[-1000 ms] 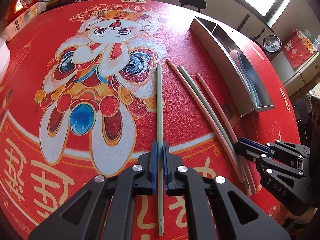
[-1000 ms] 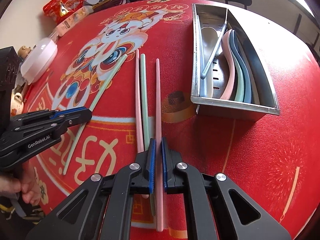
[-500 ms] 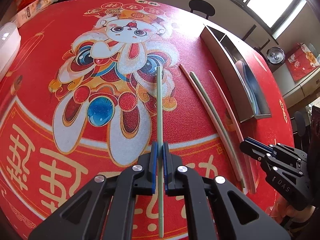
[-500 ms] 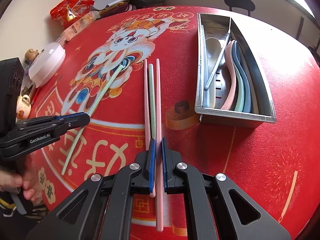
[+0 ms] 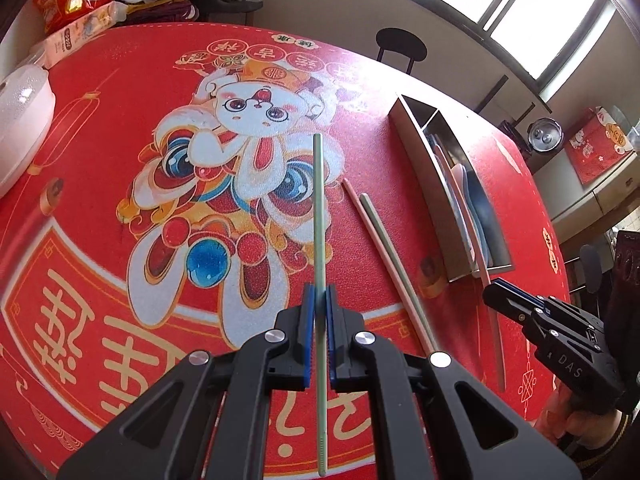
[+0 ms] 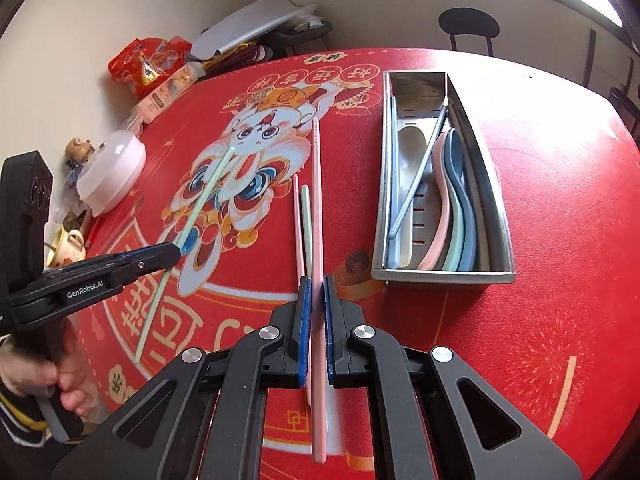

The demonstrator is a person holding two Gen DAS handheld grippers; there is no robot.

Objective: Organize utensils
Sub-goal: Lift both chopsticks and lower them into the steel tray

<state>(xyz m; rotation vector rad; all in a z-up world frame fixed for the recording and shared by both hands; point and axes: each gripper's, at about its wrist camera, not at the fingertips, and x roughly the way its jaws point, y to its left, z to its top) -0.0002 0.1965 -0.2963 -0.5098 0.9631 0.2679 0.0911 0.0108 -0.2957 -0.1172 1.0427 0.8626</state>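
Observation:
My left gripper [image 5: 319,294] is shut on a pale green chopstick [image 5: 319,216], which hangs clear above the red printed tablecloth [image 5: 100,200]. My right gripper [image 6: 315,284] is shut on a pink chopstick [image 6: 316,200], also off the cloth. Each gripper shows in the other's view: the left gripper [image 6: 176,250] with the green chopstick [image 6: 208,188], the right gripper [image 5: 490,294] with the pink chopstick [image 5: 494,332]. One pink chopstick [image 6: 297,220] and one green chopstick [image 6: 306,216] lie side by side on the cloth. A steel utensil tray [image 6: 440,276] at the right holds spoons and a grey-blue chopstick.
A white lidded bowl [image 6: 112,172], snack packets [image 6: 148,64] and a small cup [image 6: 66,244] crowd the table's left edge. A person's hand [image 6: 40,372] grips the left handle. A black chair [image 6: 468,26] stands beyond the table.
Both grippers have risen, each lifting its chopstick off the cloth. The table looks farther away in both views. The other two chopsticks have stayed where they lay.

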